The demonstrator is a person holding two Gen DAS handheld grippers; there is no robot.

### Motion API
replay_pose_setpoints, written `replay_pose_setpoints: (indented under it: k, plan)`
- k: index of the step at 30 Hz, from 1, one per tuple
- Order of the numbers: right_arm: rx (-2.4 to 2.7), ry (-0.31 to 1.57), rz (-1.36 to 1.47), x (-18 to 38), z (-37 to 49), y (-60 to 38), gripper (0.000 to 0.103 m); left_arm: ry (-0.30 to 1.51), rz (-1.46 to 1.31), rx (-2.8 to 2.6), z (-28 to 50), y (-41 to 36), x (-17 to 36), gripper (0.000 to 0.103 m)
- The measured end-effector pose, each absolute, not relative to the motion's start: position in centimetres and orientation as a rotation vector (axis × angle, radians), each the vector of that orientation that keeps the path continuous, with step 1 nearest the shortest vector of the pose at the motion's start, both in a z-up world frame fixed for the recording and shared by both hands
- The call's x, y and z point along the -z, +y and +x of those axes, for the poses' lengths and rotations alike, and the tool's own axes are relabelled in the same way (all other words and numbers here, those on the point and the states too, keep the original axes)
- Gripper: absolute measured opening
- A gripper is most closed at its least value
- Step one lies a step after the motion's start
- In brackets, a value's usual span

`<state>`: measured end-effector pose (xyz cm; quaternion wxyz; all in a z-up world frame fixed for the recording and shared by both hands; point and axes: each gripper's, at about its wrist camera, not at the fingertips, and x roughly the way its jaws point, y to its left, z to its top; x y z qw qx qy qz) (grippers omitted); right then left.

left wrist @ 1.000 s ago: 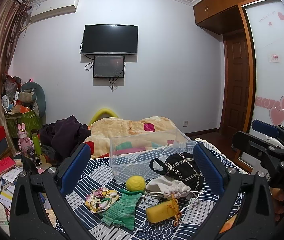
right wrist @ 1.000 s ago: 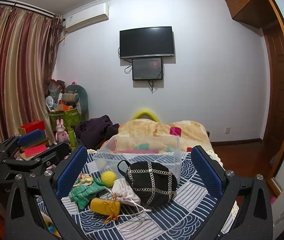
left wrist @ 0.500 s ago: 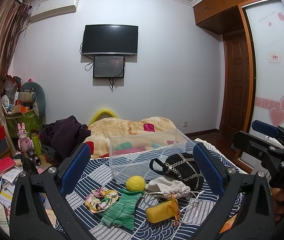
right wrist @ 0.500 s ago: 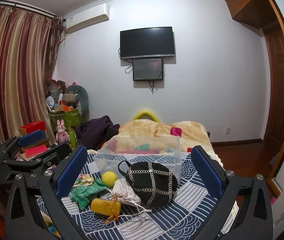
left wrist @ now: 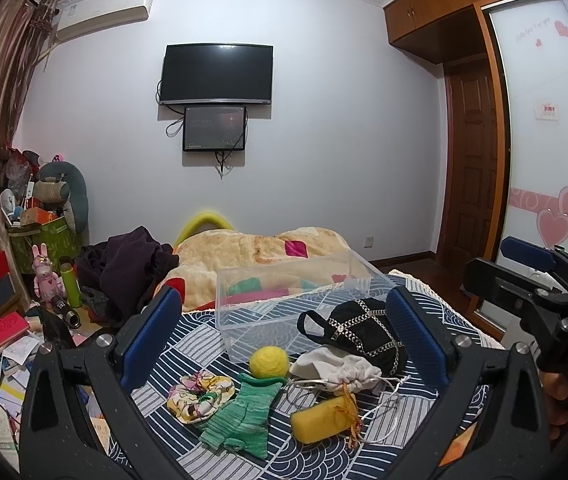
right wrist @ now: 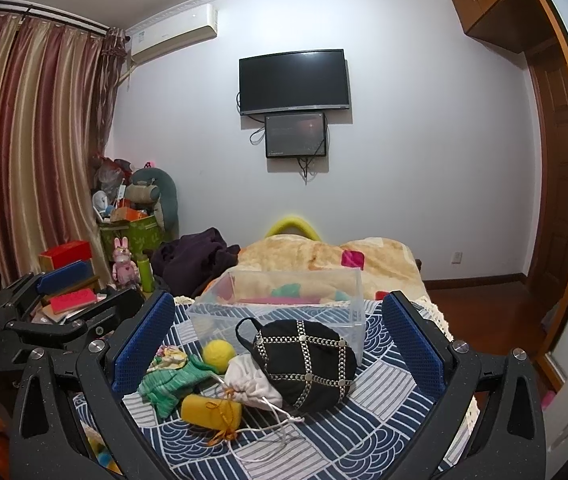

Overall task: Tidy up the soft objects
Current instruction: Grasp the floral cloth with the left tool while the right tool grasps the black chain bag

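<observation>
Both the left tool [left wrist: 284, 334] and right tool [right wrist: 278, 330] hang wide, empty. Nearest, before the clear bin [left wrist: 296, 300], lie a squashy yellow sponge [left wrist: 322, 420], limp green knit [left wrist: 250, 412] and a light felt ball [left wrist: 269, 362]; pinch mid-body.

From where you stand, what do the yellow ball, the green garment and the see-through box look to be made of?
Yellow ball: probably felted wool, its surface matte and fuzzy. Green garment: knitted yarn, with ribbed rows showing. Box: clear, glossy hard plastic, most likely; the bedding shows through its walls.
</observation>
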<state>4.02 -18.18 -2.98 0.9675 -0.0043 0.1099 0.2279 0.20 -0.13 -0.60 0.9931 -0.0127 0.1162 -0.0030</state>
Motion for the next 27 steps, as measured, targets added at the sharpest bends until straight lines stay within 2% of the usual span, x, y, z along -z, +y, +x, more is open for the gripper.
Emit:
replay_pose_setpoints:
  k: [11,13,15,17,20,23,27]
  plan:
    - [-0.450,0.391,-0.044,5.9,8.1,-17.5,0.103,0.373,-0.053,-0.012,3.4,3.0,4.5,0.103]
    - [-0.464,0.428,-0.026,6.7,8.9,-17.8,0.098,0.405,-0.069,-0.024,4.1,4.4,5.5,0.102]
    - [-0.477,0.468,-0.010,7.4,9.8,-18.0,0.090,0.432,-0.083,-0.037,4.6,5.6,6.3,0.090]
    - [-0.477,0.508,-0.002,8.0,10.6,-18.1,0.085,0.480,-0.080,-0.060,5.4,6.7,7.2,0.083]
    - [-0.490,0.544,0.007,8.8,11.5,-17.9,0.083,0.533,-0.089,-0.073,6.7,8.4,8.5,0.082]
    - [-0.500,0.570,-0.002,9.2,12.2,-17.5,0.083,0.600,-0.104,-0.087,8.1,10.0,9.9,0.073]
    - [-0.519,0.591,-0.010,9.6,13.0,-16.9,0.084,0.685,-0.126,-0.069,9.5,11.4,12.2,0.072]
